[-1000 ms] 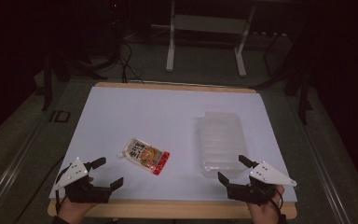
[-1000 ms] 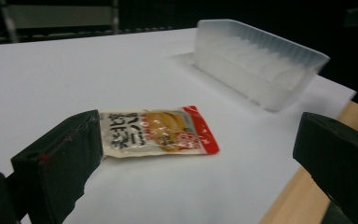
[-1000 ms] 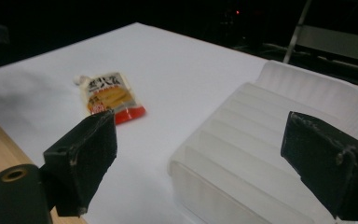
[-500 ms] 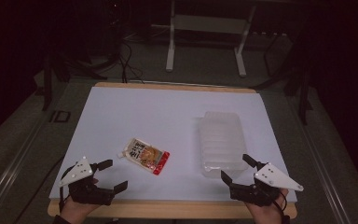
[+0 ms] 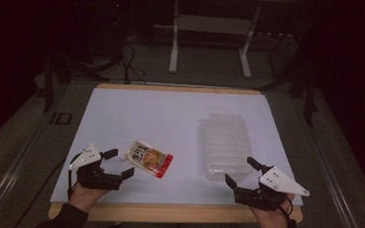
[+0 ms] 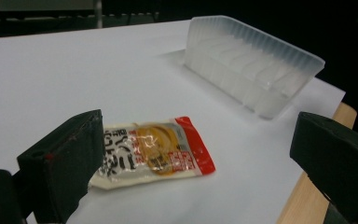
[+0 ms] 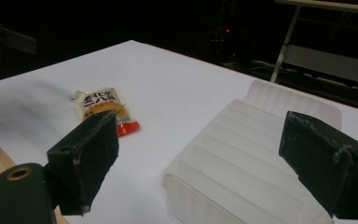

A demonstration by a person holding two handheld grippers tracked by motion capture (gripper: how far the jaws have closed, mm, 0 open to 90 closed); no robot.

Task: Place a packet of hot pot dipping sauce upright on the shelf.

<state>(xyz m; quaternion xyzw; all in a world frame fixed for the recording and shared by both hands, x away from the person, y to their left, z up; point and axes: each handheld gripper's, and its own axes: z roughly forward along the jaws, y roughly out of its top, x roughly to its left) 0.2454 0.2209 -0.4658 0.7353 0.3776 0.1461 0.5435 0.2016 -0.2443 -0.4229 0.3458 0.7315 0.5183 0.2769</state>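
Lying flat lower left of centre on the white table sheet (image 5: 171, 118): flat printed sauce sachet with red end (image 5: 148, 158), red end pointing lower right. Sitting right of centre, well apart from sachet: translucent ribbed plastic tray (image 5: 225, 142), upside down. Hovering at lower left, just beside sachet's pale end: left gripper (image 5: 122, 164), jaws spread, gripping nothing. Hovering at lower right, near tray's near edge: right gripper (image 5: 240, 172), jaws spread, empty.

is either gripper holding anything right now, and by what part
Nothing is held. The left gripper and right gripper are both open, near the sauce packet and plastic tray.
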